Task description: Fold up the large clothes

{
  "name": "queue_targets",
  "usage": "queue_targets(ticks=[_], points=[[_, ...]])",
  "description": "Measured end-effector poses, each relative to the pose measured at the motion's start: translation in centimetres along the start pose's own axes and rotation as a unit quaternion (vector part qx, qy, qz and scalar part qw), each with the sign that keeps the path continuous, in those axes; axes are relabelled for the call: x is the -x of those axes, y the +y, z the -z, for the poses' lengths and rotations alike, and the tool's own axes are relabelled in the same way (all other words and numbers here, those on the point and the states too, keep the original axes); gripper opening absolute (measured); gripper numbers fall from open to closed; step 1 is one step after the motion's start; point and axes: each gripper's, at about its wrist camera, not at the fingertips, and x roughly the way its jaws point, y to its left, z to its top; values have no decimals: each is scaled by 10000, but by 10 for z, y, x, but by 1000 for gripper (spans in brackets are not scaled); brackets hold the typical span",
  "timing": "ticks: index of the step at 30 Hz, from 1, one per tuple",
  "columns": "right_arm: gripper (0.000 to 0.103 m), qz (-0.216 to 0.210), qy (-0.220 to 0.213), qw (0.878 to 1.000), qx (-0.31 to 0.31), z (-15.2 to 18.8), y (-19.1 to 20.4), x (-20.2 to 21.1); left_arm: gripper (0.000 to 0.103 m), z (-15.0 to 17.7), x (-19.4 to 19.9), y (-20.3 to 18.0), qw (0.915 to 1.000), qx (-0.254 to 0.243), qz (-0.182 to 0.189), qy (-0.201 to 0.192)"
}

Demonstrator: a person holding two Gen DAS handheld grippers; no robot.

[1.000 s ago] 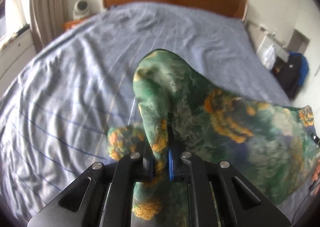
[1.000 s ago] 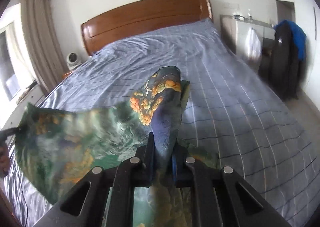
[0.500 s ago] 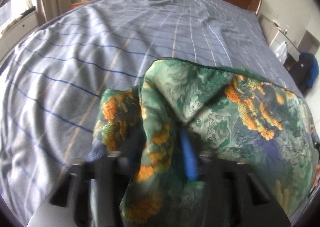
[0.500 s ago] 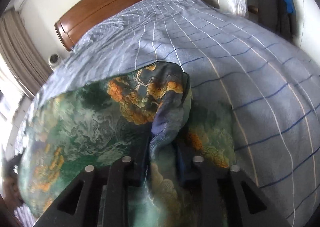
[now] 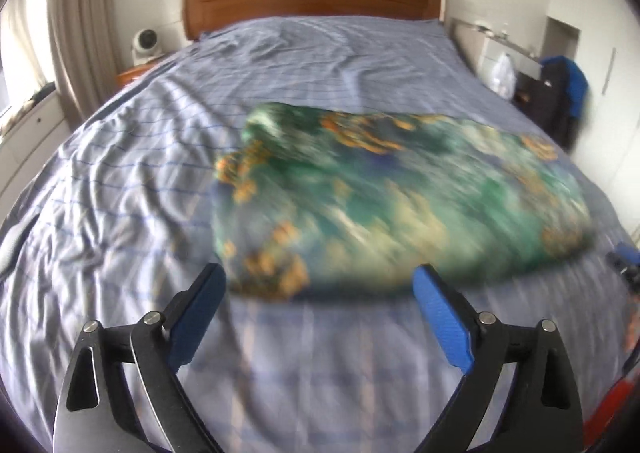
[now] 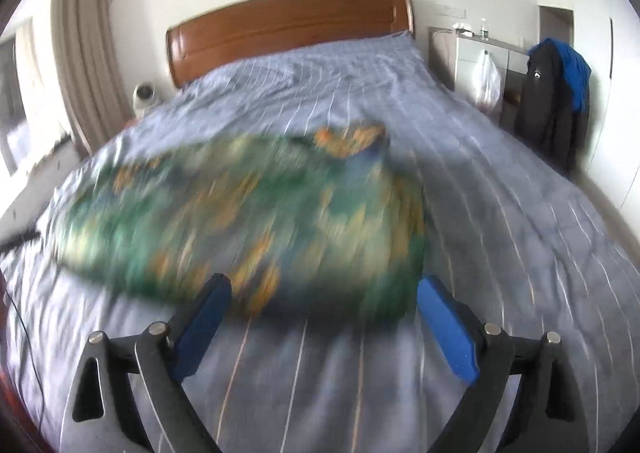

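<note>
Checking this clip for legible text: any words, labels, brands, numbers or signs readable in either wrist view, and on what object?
None can be read.
The black jacket hanging at the right has a small white mark on it, too small to read.
The green printed garment on the bed sheet shows only a blurred orange and green pattern, no lettering.
The white bag shows no print.
</note>
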Motion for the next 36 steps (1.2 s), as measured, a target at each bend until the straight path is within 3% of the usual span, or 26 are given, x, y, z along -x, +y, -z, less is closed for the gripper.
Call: queue_targets(ticks=[6, 12, 15, 21, 36], points=[[94, -149, 299, 9992, 201, 61, 28, 11, 97, 30, 4, -50, 9991, -44, 308, 304], [94, -24, 369, 9988, 313, 99, 31, -9, 97, 62, -42, -80, 9990, -296, -141, 312], [94, -1, 368, 9985, 407, 117, 33, -15, 97, 78, -70, -83, 9971, -359, -296, 599], [102, -133, 252, 9994, 213, 121, 27, -22, 103, 82, -78, -80, 9973, -310, -298, 587], [102, -83, 166, 9996, 232, 125, 30, -22, 103, 90, -77, -82, 9977, -325, -287, 523]])
